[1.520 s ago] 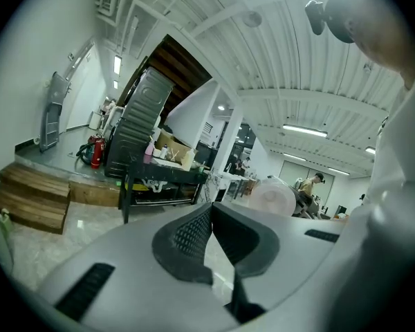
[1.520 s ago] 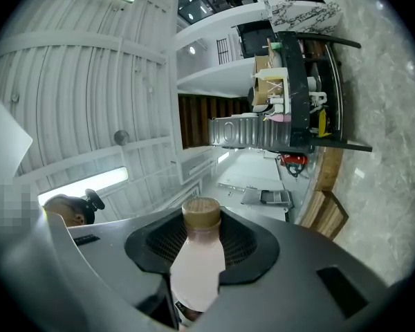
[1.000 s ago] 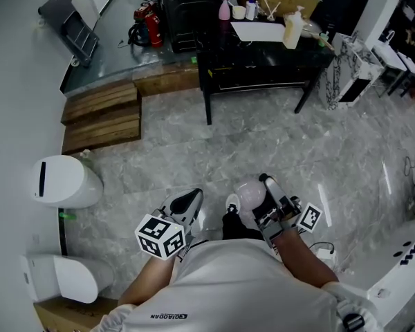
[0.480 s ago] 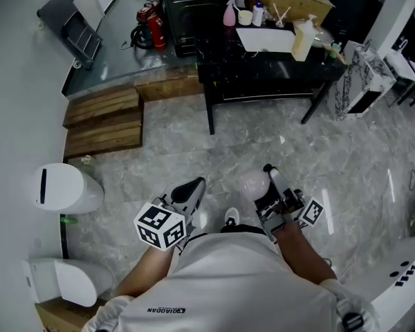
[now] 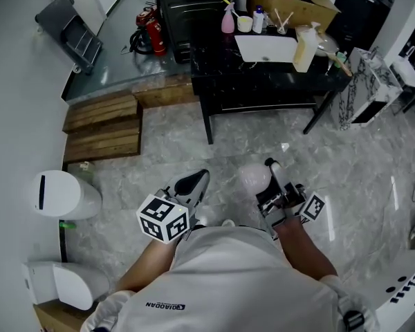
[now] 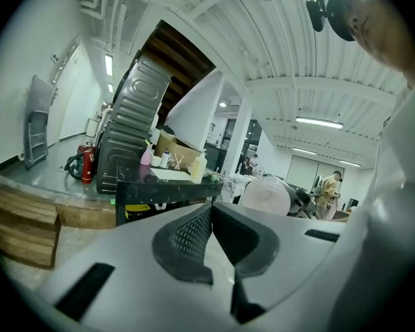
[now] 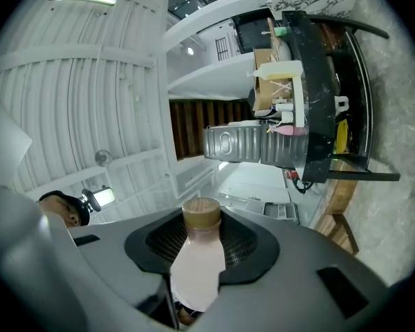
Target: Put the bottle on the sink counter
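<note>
Right gripper (image 7: 200, 235) clamps the pale pink bottle (image 7: 196, 265), left gripper (image 6: 211, 221) closed and empty; well short of the sink counter (image 5: 277, 71), the smooth bottle could slip loose.

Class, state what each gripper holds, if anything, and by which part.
Right gripper grips the pale pink bottle by its body, just below the tan cap. Left gripper is shut, holding nothing.

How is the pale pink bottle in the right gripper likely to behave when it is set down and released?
The bottle looks fairly rigid: its sides show no dent between the right gripper's jaws. Its smooth round body would probably roll if laid down. Tapering to its tan cap, it may tip if nudged.
</note>
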{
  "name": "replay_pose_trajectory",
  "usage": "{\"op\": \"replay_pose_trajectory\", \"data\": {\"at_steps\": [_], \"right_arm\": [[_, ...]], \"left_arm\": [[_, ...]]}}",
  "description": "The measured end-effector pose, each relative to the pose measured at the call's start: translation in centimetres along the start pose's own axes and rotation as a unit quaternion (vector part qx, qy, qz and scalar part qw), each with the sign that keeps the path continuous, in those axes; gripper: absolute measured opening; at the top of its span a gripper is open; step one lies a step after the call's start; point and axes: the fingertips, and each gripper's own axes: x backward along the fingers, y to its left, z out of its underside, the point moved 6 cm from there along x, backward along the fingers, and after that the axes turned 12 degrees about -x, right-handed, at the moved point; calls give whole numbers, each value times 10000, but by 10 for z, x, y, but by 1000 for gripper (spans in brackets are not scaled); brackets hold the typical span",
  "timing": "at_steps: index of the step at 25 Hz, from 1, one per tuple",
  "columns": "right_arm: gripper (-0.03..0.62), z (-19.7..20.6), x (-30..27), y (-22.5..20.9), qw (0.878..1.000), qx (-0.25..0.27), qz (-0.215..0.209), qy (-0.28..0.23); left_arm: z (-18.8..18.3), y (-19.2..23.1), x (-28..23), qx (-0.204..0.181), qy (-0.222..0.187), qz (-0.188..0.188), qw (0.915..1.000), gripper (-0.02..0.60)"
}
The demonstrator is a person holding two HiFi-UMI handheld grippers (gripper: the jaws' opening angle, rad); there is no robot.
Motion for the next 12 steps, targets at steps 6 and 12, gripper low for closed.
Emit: {"op": "replay_pose_trajectory", "data": {"at_steps": [6,12], "right_arm": [[163,-22,-7,-12,9999,-123,22,-50],[163,-35,-14,-30,9997,-188,152,-54]], "left_arm": [[1,15,-17,77,226,-132,9996,15],[1,31,-33,113,271,-149,9995,14]]}}
